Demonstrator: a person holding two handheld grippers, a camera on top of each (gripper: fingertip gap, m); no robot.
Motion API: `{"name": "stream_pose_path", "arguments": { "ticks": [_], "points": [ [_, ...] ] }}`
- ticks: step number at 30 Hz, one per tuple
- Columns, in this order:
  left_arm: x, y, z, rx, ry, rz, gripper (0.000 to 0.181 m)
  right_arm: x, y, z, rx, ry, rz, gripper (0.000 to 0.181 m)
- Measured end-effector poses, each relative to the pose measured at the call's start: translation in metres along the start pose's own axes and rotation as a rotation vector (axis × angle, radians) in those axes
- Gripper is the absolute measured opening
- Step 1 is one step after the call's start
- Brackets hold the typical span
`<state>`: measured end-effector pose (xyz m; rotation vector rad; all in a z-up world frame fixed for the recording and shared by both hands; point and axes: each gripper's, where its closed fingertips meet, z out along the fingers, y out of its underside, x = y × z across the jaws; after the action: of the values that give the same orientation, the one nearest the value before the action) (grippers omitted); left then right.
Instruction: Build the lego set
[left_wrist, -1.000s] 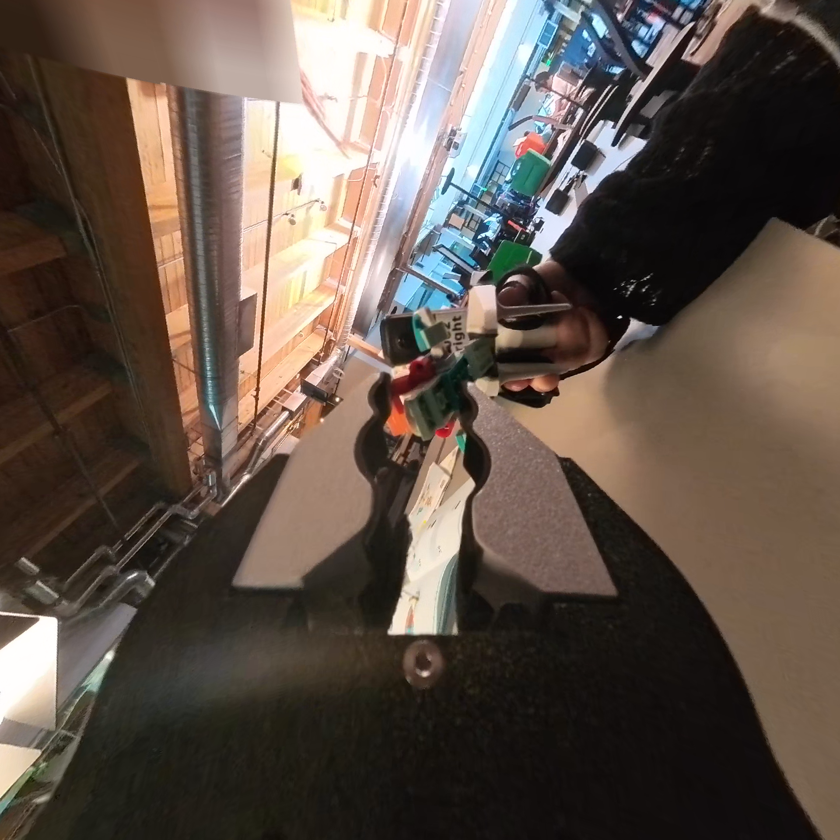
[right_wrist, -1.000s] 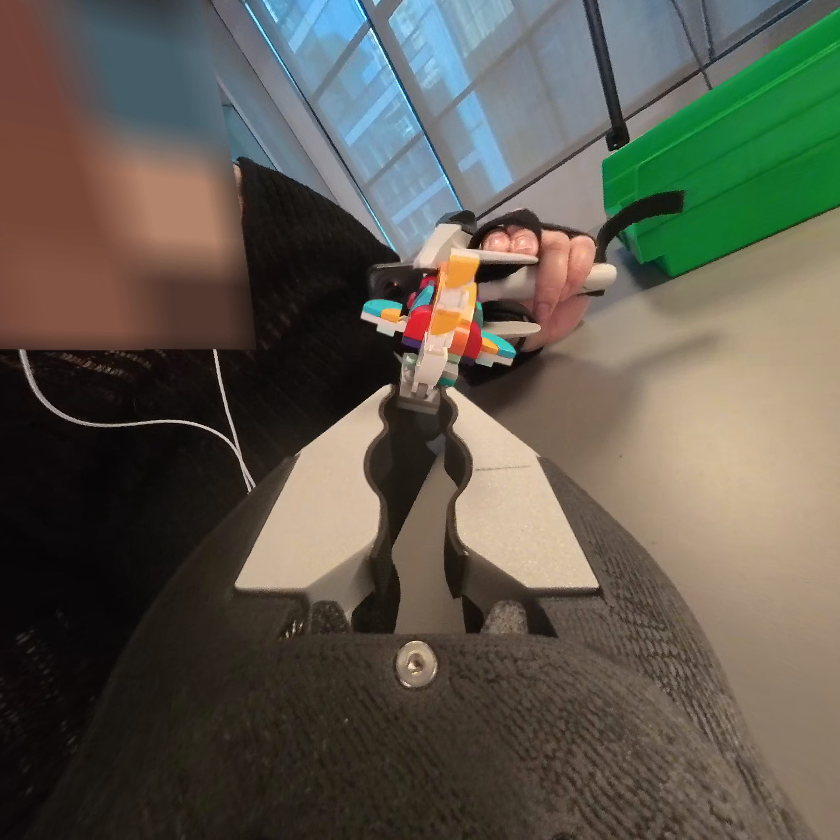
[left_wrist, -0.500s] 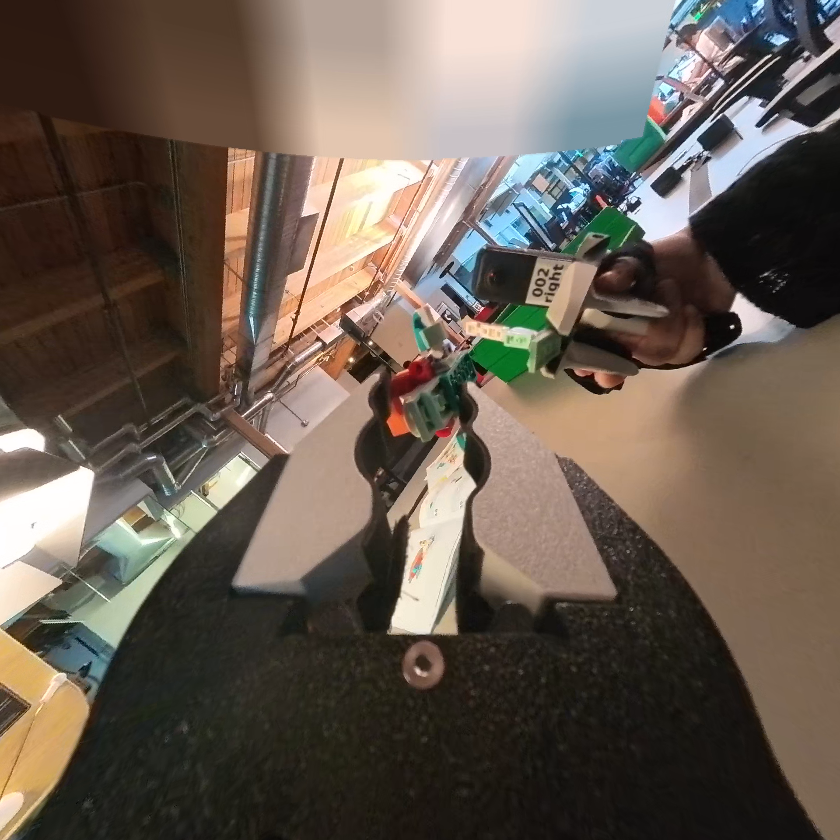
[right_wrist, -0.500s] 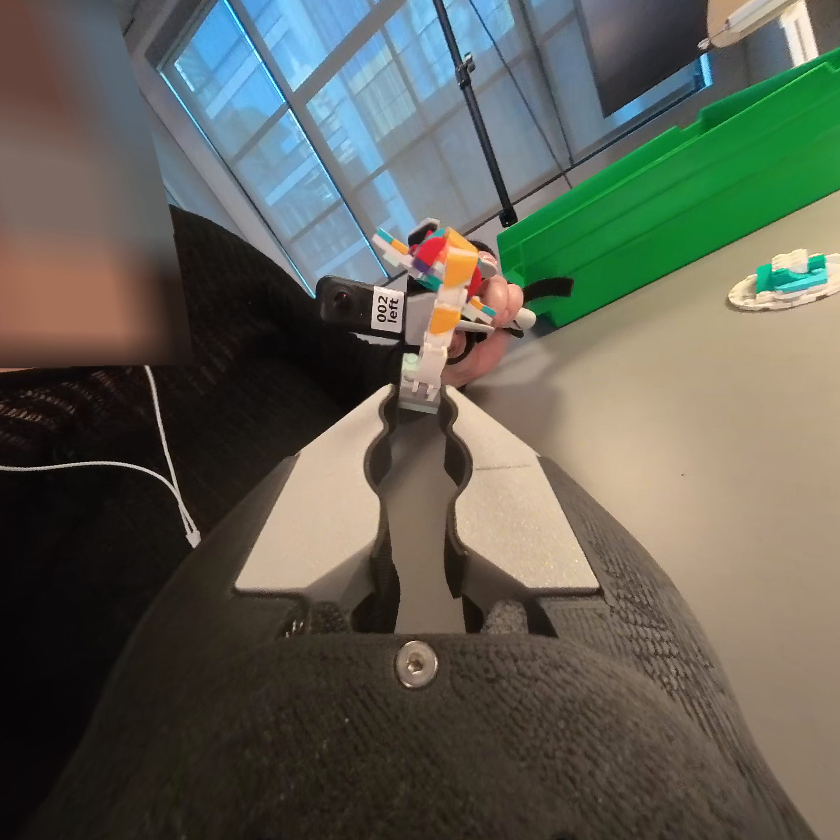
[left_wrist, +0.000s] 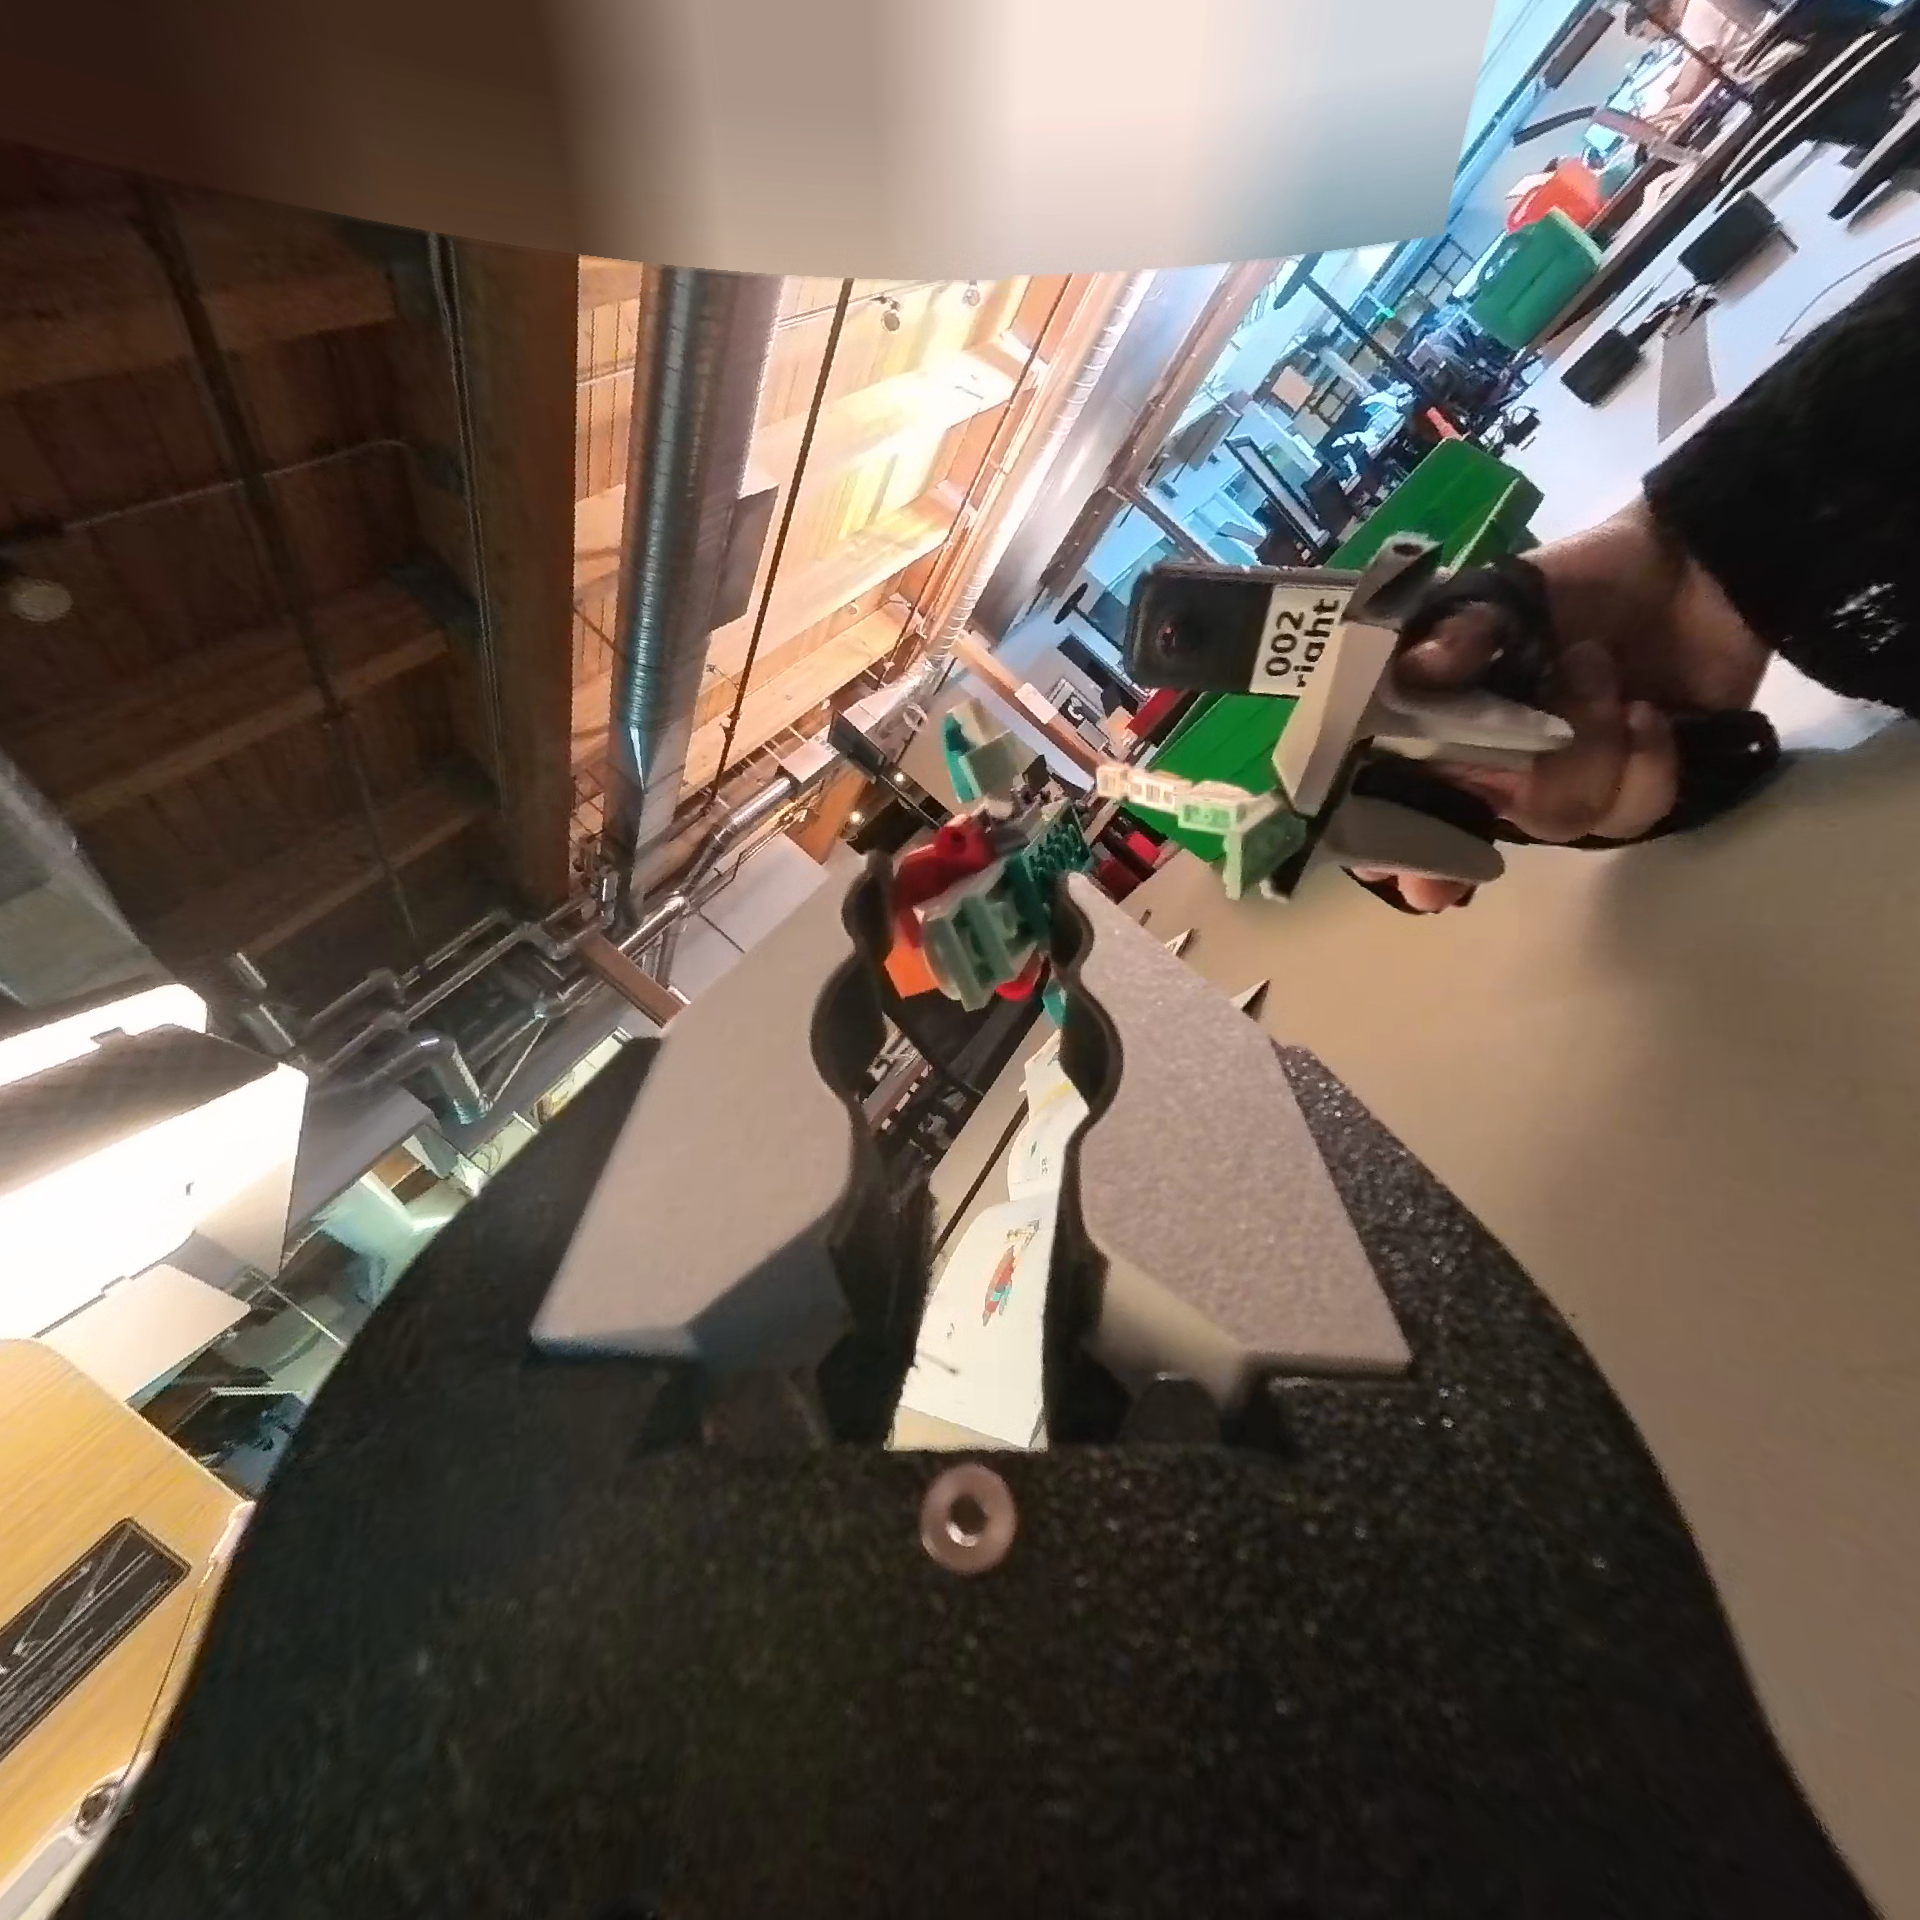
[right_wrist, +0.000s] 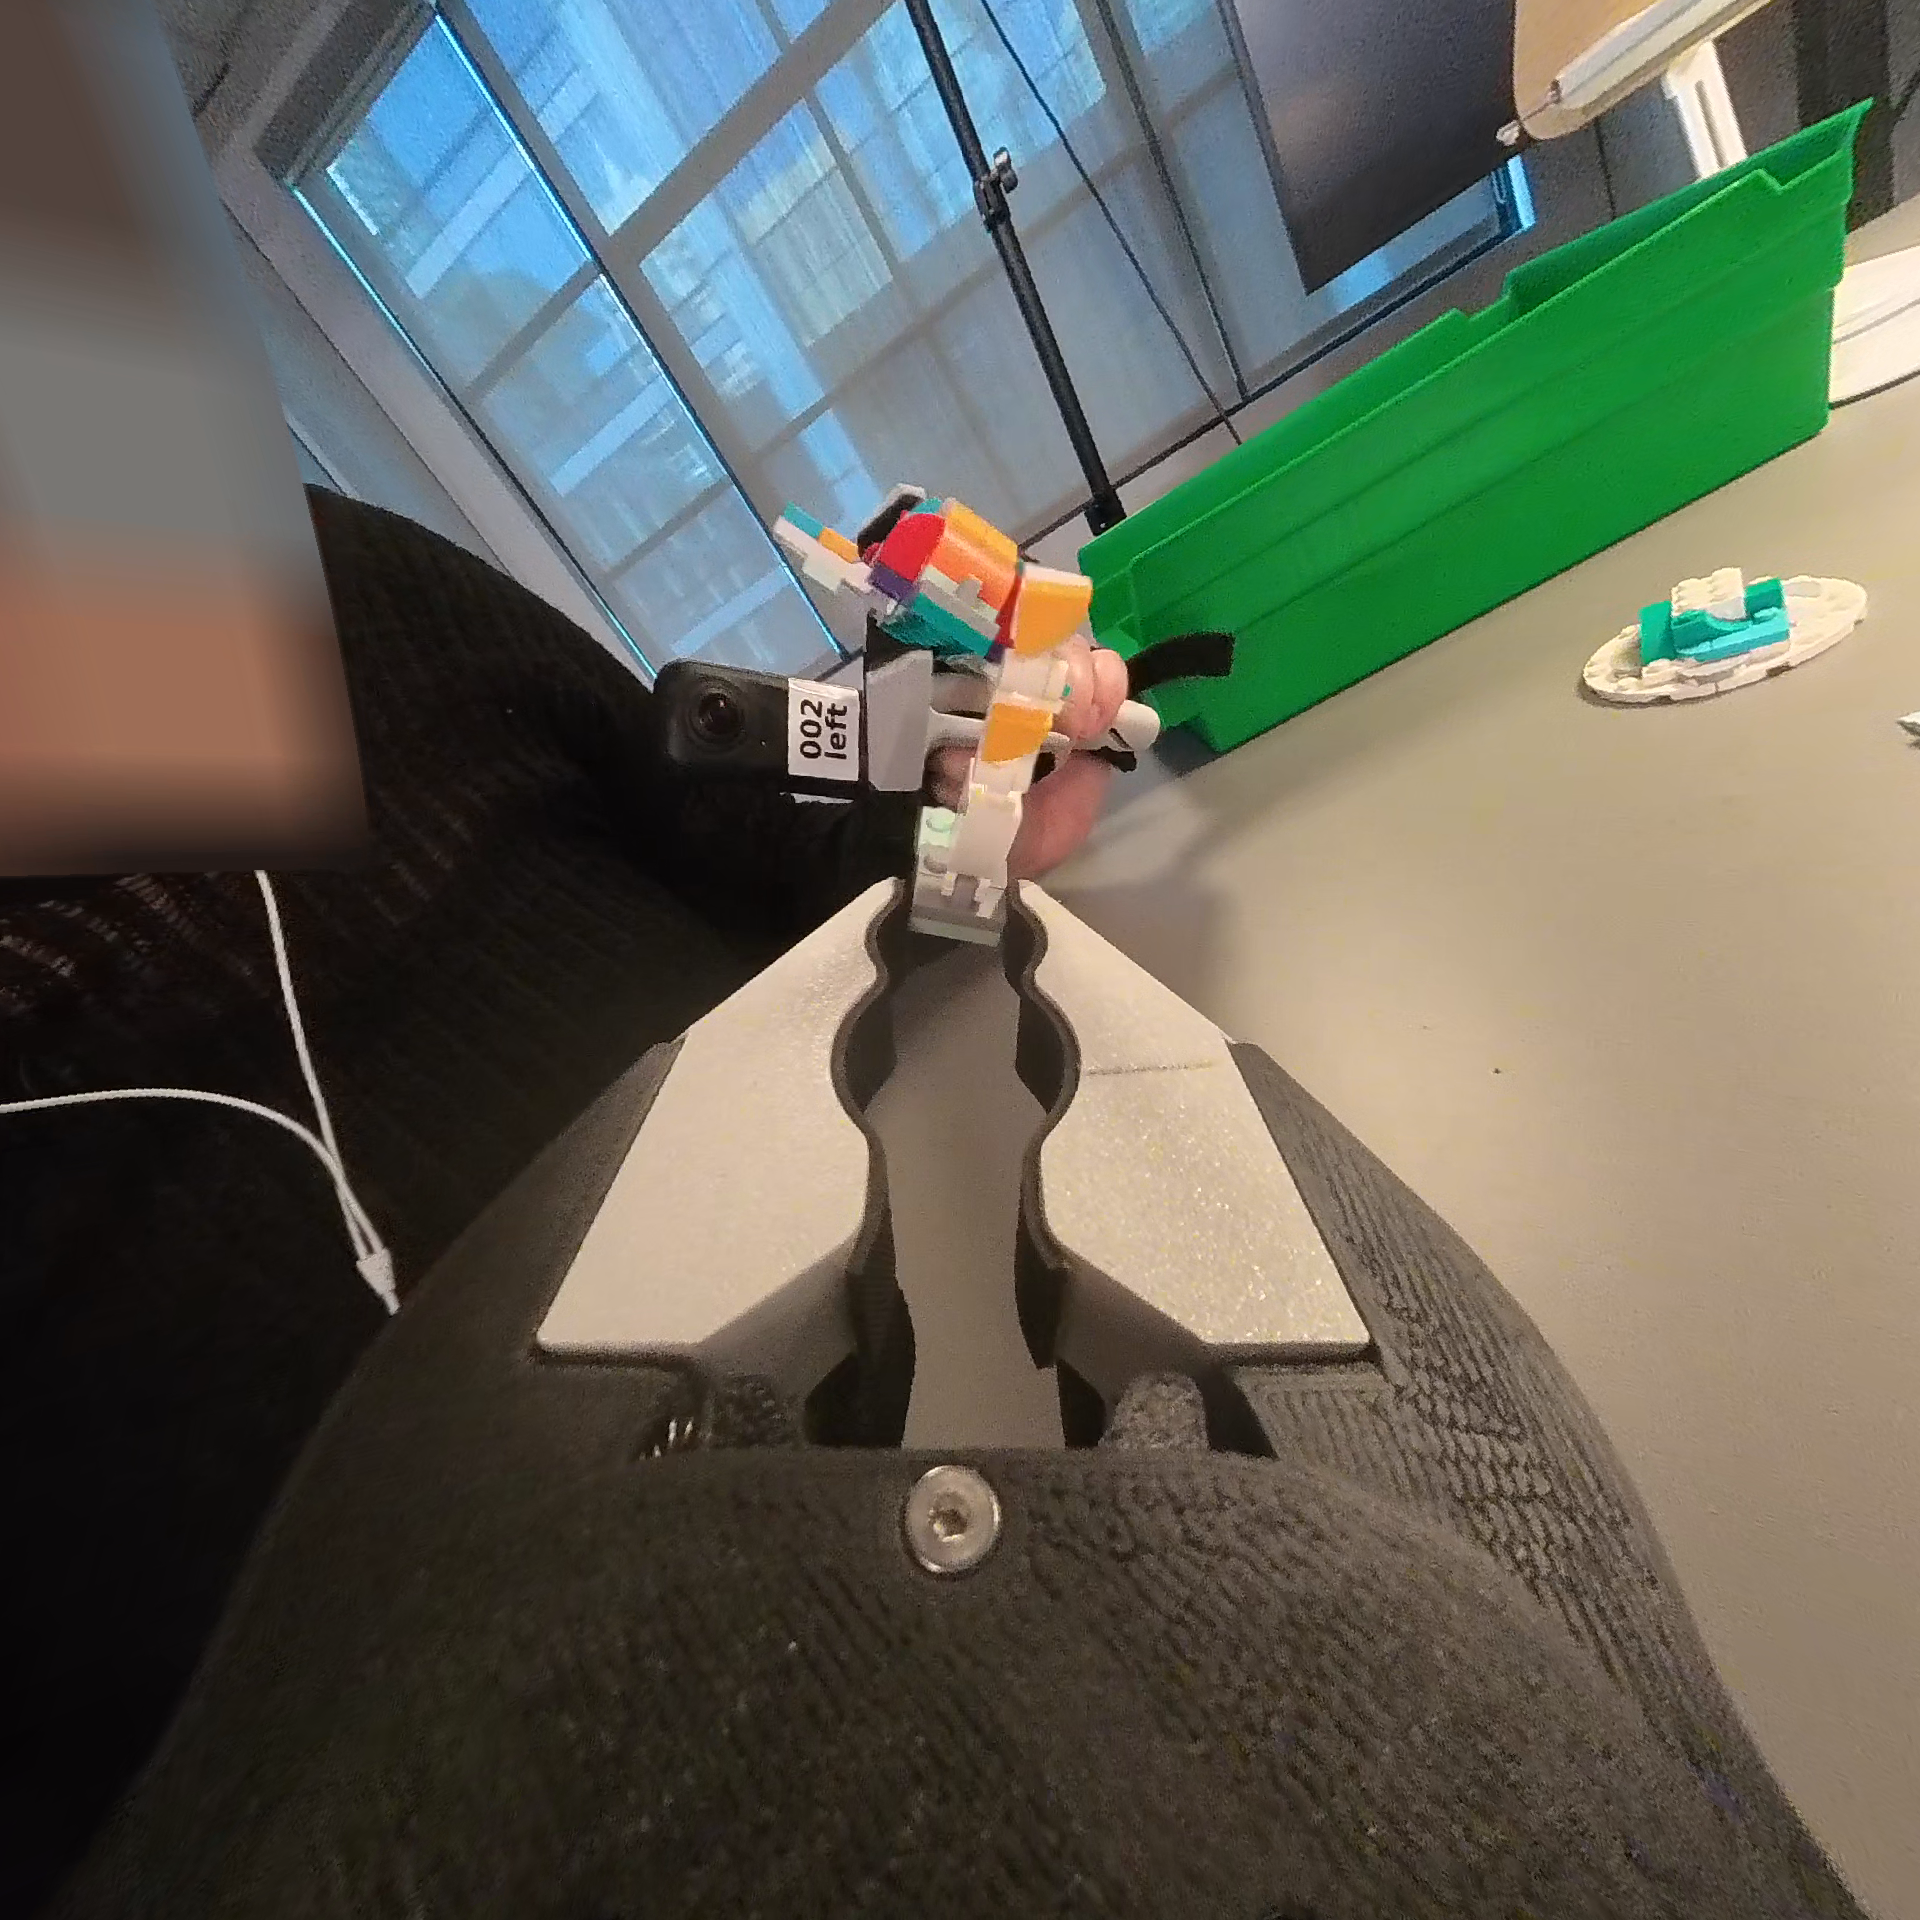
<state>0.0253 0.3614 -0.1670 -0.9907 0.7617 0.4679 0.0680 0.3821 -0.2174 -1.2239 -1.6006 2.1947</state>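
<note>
Left wrist view: the left gripper (left_wrist: 968, 906) is seen clamped on the teal, red and orange lego body (left_wrist: 971, 940), held in the air above the counter (left_wrist: 1558, 1091). To its right, a white jointed limb (left_wrist: 1174, 802) is pinched at its grey end by the closed right gripper (left_wrist: 1262, 847). A second ago the two grippers were pressed close together; they have since been drawn apart, the limb reaching toward the body. Whether the joint has seated cannot be told, so a check is judged to be needed before release. A white printed label (left_wrist: 1299, 646) is carried on the right gripper's camera; its wording is left unquoted. In the right wrist view, a green bin (right_wrist: 1455, 499) and a small teal-and-white build (right_wrist: 1725, 636) on a round plate have come into sight.
</note>
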Motion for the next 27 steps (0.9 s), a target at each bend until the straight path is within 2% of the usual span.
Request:
{"name": "stream_pose_path", "arguments": {
  "ticks": [19,22,27],
  "points": [
    [0.006,0.002,0.001,-0.008,0.031,-0.002,0.027,0.004,0.003,0.002,-0.004,0.024,0.004,0.016],
    [0.007,0.008,0.002,-0.025,0.037,-0.011,0.027,0.008,-0.004,0.000,0.040,0.046,-0.031,0.016],
    [0.001,0.035,0.006,-0.077,0.037,0.004,0.027,0.019,-0.041,-0.020,0.242,0.116,-0.203,0.016]
  ]
}}
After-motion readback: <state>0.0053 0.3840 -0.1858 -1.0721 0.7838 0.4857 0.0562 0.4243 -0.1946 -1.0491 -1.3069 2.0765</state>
